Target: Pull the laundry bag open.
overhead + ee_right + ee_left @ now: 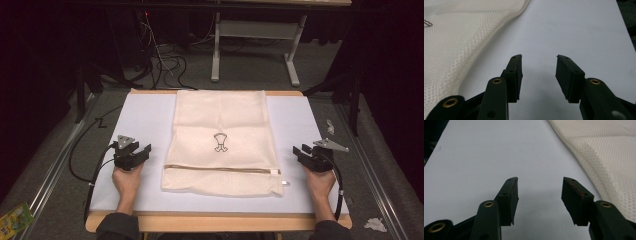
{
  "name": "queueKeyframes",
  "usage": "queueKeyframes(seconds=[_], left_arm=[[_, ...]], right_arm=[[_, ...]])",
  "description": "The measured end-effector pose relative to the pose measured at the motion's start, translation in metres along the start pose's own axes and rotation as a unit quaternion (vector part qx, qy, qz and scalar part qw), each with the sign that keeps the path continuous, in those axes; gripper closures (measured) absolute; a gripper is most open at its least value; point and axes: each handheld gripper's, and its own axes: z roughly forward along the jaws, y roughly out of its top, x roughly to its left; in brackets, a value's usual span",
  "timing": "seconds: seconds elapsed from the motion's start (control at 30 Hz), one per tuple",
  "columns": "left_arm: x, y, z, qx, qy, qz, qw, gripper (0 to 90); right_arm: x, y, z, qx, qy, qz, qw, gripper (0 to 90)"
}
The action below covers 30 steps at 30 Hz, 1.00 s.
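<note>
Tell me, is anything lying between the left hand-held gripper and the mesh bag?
Nothing: the high view shows bare white tabletop between the left hand-held gripper and the mesh bag.

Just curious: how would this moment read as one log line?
left gripper: open, empty | right gripper: open, empty | mesh bag: flat, zipped, untouched

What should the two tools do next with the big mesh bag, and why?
Probably move both inward to the bag's edges. The left tool and right tool are open and empty on the white mat, either side of the mesh bag, touching nothing.
</note>
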Motion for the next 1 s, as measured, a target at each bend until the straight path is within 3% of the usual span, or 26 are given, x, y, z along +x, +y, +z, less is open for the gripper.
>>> queueKeyframes(seconds=[0.23,0.47,0.77,1.0], left_arm=[[-0.0008,-0.0029,0.0027,0.001,0.001,0.007,1.0,46.7],[-0.0049,-0.0054,0.0013,-0.007,0.002,0.027,0.9996,43.1],[-0.0045,-0.0053,0.0021,-0.002,-0.002,0.025,0.9997,41.7],[-0.0041,-0.0051,0.0024,0.001,-0.004,0.024,0.9997,40.9]], right_arm=[[0.0038,-0.0018,0.0048,0.01,-0.005,-0.011,0.9999,55.8],[-0.0003,-0.0033,0.0056,0.011,0.001,0.005,0.9999,48.3],[0.0044,-0.0036,0.0065,0.016,-0.009,-0.016,0.9997,45.0],[0.0047,-0.0036,0.0069,0.017,-0.007,-0.011,0.9998,43.0]])
